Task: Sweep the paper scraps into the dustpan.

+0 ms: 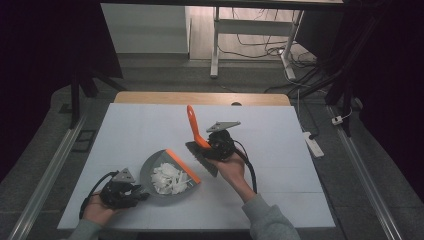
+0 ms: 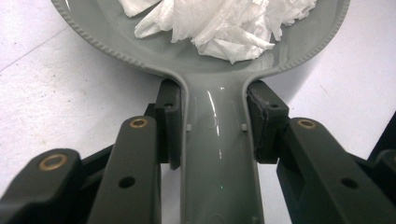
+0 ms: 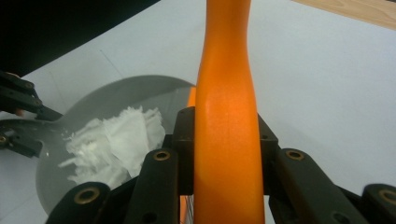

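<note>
Near edge, 7 o'clock of the table: left gripper [image 1: 131,191] in the person's left hand [image 1: 95,210], low over the white table cover [image 1: 280,145]. Its 2 black jaws are clamped on the handle of the grey plastic dustpan [image 1: 150,172]; in the left gripper view the pads [image 2: 264,122] press both sides of that glossy grey handle [image 2: 217,154], just behind where it widens into the pan. The left gripper also shows at 9 o'clock of the right gripper view [image 3: 21,116].

Dustpan lies flat on the cover, left of centre, handle toward 7 o'clock, mouth with an orange rubber lip [image 1: 182,165] toward 2 o'clock. Inside the pan: a heap of crumpled white tissue scraps [image 1: 169,178], also seen in the left gripper view [image 2: 219,23] and the right gripper view [image 3: 116,140].

Centre of table: right gripper [image 1: 209,146], held in the person's right hand [image 1: 231,169], grey sleeve cuff [image 1: 267,217] toward 5 o'clock. Its jaws are clamped on the orange plastic handle of a hand brush [image 1: 193,122]; the right gripper view shows the handle [image 3: 226,140] squeezed between both pads. Handle tilts up toward 11 o'clock; dark bristle head [image 1: 202,159] hangs at 5 o'clock of it, just beside the pan's orange lip, raised off the cover. Contact with the lip: cannot tell.

Far edge, 12 o'clock: strip of bare wooden tabletop [image 1: 200,97]; beyond it a white desk frame [image 1: 216,45] and loose cables [image 1: 260,47] on the floor.
</note>
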{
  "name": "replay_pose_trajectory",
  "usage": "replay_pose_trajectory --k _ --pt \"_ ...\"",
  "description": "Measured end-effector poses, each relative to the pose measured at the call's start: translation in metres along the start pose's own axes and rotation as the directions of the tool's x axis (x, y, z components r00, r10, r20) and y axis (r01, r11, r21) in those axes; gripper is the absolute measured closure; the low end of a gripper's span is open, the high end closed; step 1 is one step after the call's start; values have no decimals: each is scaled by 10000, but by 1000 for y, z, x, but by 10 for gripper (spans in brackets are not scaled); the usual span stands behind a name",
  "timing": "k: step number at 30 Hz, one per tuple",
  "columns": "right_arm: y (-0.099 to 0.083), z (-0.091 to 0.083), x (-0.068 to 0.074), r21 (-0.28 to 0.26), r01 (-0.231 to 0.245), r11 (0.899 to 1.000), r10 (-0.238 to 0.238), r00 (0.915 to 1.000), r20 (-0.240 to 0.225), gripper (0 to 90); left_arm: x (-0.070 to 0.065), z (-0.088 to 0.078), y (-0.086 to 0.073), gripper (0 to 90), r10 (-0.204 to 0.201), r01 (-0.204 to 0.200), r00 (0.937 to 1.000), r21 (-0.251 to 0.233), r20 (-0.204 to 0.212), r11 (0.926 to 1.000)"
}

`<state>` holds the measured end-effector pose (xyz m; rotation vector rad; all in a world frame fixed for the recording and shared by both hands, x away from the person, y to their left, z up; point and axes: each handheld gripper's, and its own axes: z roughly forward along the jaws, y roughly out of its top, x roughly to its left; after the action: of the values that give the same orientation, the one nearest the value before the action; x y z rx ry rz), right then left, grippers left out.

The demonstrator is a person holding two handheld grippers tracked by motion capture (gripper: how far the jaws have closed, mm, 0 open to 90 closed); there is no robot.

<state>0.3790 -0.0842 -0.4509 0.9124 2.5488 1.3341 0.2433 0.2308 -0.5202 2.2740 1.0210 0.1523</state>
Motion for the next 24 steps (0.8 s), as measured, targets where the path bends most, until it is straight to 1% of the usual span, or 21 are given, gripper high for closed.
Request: replay_pose_trajectory --k 3,4,12,15,17,21,24 --pt "-6 -6 -4 -9 -75 10000 75 9999 104 714 0 -1 0 613 -43 42 10000 -98 -58 9999" --pt "-7 -8 -6 5 -59 10000 59 9999 150 714 0 -2 0 613 -65 65 10000 -133 -28 9999" --pt "-22 -30 -12 -29 5 10000 -3 9991 432 714 1 -5 0 613 -236 228 9995 -380 -207 9990" --pt "-28 -39 -15 -95 -113 9999 117 9987 498 714 1 -6 1 613 -373 356 9988 -532 -317 9979" --pt "-32 -44 -17 -128 -107 9999 114 9984 550 714 1 -7 1 613 -432 410 9984 -589 -374 9974" --pt "-42 -55 -22 -249 -261 9994 276 9976 628 713 1 -8 2 613 -569 537 9976 -763 -396 9956" --pt "-48 -63 -24 -274 -245 9993 264 9971 713 714 1 -10 2 613 -659 618 9968 -865 -460 9943"
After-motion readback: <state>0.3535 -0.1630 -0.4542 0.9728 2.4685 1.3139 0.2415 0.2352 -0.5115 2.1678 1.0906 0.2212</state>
